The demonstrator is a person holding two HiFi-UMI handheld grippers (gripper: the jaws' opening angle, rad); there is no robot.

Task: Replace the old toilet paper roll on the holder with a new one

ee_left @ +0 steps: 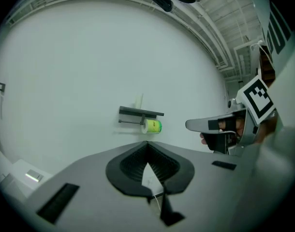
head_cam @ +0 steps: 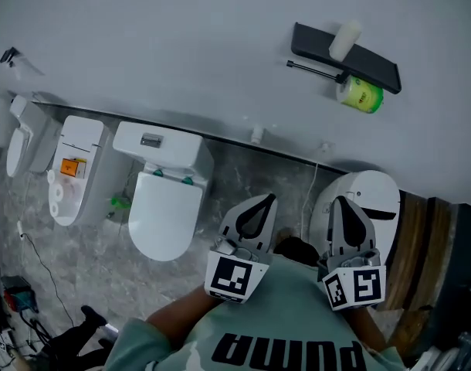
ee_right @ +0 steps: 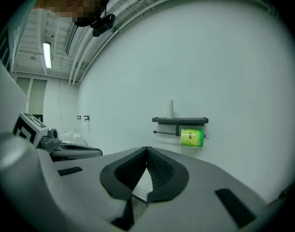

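On the wall holder [head_cam: 378, 68], the green roll [head_cam: 360, 94] looks light and squashy, best pinched gently by its end, with left gripper [head_cam: 260, 204] and right gripper [head_cam: 343, 204] fingers pressed together, empty, well apart from it.

Wall [head_cam: 181, 45]: smooth, matt, pale paint. Holder shelf [head_cam: 378, 68]: matt black finish. Roll [head_cam: 360, 95] beneath it: glossy green-yellow wrapper. Toilet [head_cam: 164, 215], lower left: glossy white ceramic. Floor [head_cam: 89, 261]: grey marbled stone look. Left tongs [ee_left: 147, 144] and right tongs [ee_right: 147, 149]: matt grey plastic with black ribbed pads [ee_left: 130, 166].
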